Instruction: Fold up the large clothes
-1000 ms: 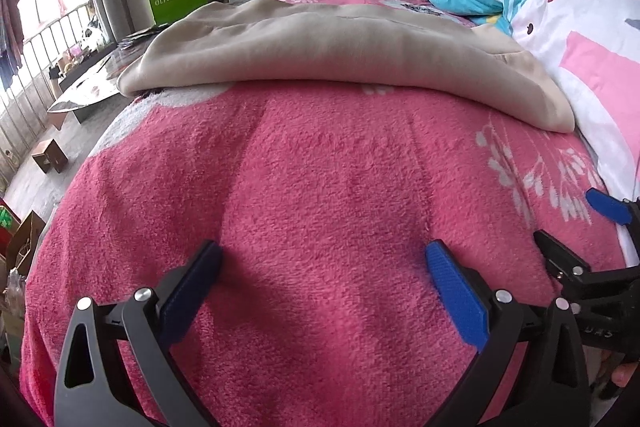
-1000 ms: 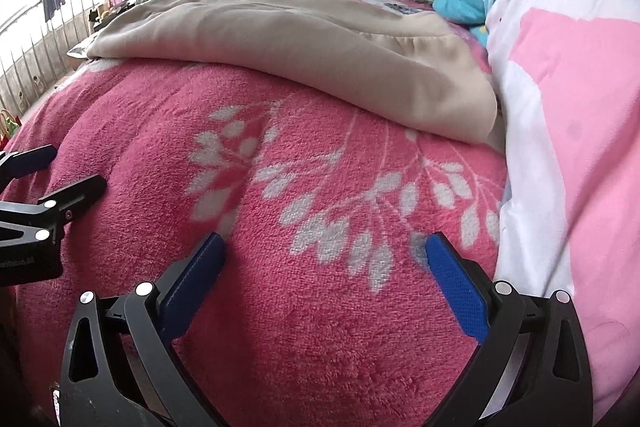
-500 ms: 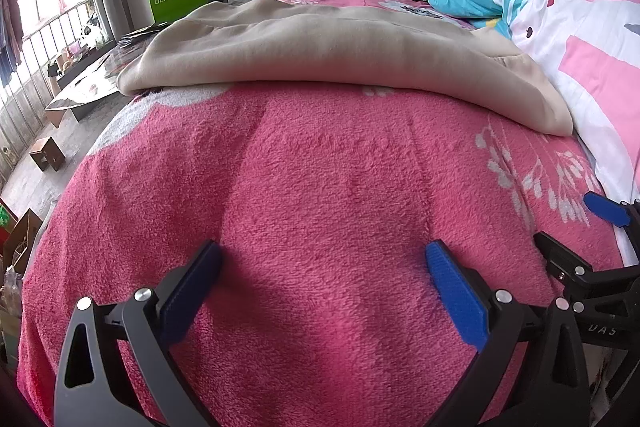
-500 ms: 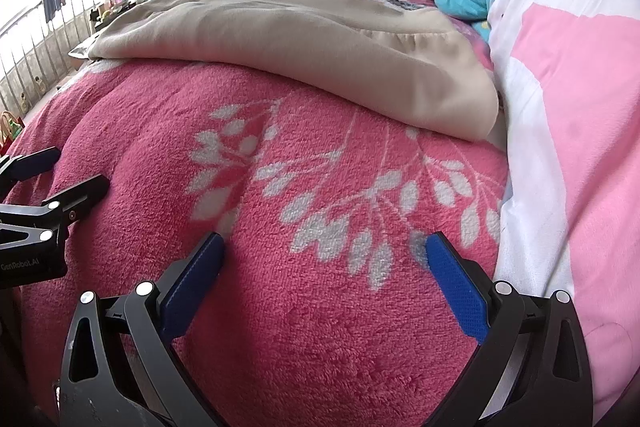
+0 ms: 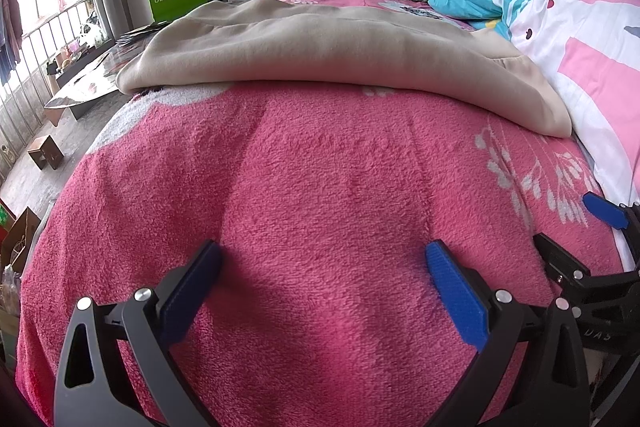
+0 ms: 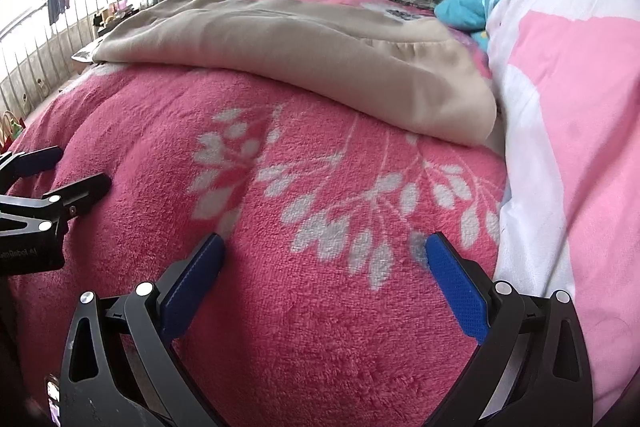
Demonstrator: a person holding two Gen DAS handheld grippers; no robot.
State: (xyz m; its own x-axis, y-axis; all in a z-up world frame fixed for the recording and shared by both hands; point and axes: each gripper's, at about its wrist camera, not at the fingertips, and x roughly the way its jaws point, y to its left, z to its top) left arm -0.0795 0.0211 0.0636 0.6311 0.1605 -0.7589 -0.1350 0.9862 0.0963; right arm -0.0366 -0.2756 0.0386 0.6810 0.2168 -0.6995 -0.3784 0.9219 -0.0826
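Both grippers are held wide over the bed, with nothing in them.

The left hand-held gripper (image 5: 320, 279) and right hand-held gripper (image 6: 324, 267) have hardly been moved in the last second. The beige garment (image 5: 320, 55) is laid further up the pink blanket (image 5: 320, 187), not touched, so no fold seems started yet.

Free room: broad bare stretch of fuzzy pink floral blanket (image 5: 320, 187) lies ahead of both tools, up to the folded beige fleece garment (image 5: 328, 47). Left tool (image 5: 320, 267) and right tool (image 6: 324, 259) sit side by side, near each other, jaws spread wide, nothing between them. Right side blocked: bulky pink-and-white quilt (image 6: 560, 107) walls that edge, touching the garment's corner.
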